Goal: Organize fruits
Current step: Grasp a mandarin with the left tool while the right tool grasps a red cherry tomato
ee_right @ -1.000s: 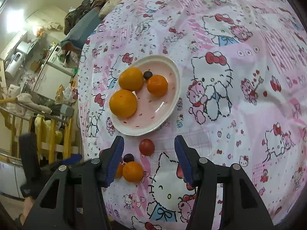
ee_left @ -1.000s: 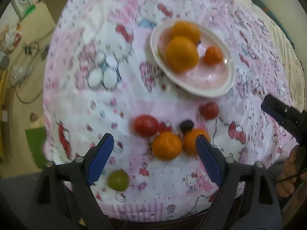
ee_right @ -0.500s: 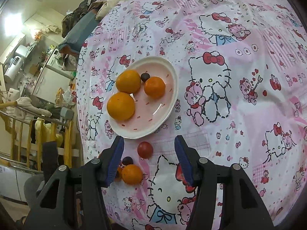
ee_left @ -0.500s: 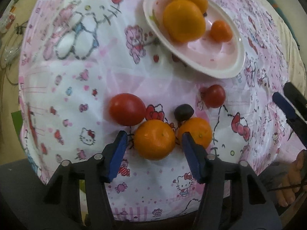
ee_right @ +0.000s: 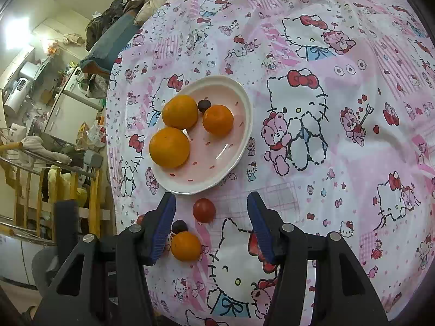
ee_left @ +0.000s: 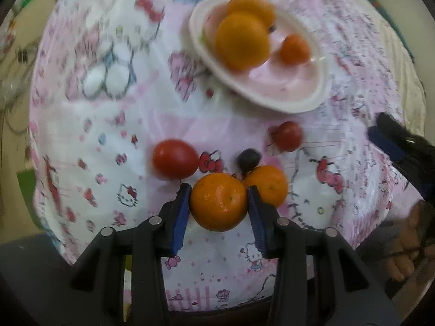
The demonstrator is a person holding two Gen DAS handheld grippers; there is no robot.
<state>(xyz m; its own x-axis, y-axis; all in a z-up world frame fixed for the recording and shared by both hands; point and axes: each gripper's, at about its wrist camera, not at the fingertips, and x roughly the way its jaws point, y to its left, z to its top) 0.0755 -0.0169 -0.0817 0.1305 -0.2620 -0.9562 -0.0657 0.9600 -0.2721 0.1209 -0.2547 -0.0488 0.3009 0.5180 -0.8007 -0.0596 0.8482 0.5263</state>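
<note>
A round orange mandarin (ee_left: pixel 218 202) sits low in the frame's centre, clamped between the blue pads of the left gripper (ee_left: pixel 219 206). A second mandarin (ee_left: pixel 267 185) touches it. The white oval plate (ee_left: pixel 288 102) lies upper right. The right gripper (ee_right: pixel 211 221) hangs spread, holding nothing.

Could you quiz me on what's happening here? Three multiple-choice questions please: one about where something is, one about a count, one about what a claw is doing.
1. Where is the small red tomato?
A. on the plate
B. on the tablecloth, just off the plate's near rim
C. on the floor

2. How many orange fruits lie on the plate?
A. one
B. three
C. five

3. What is the left gripper doing?
A. hanging open over bare cloth
B. closed on a mandarin
C. closed on a tomato

Answers: 1 B, it rests on cloth below the rim. 2 B, three show beside one dark fruit. 3 B, both pads press the mandarin's sides.
</note>
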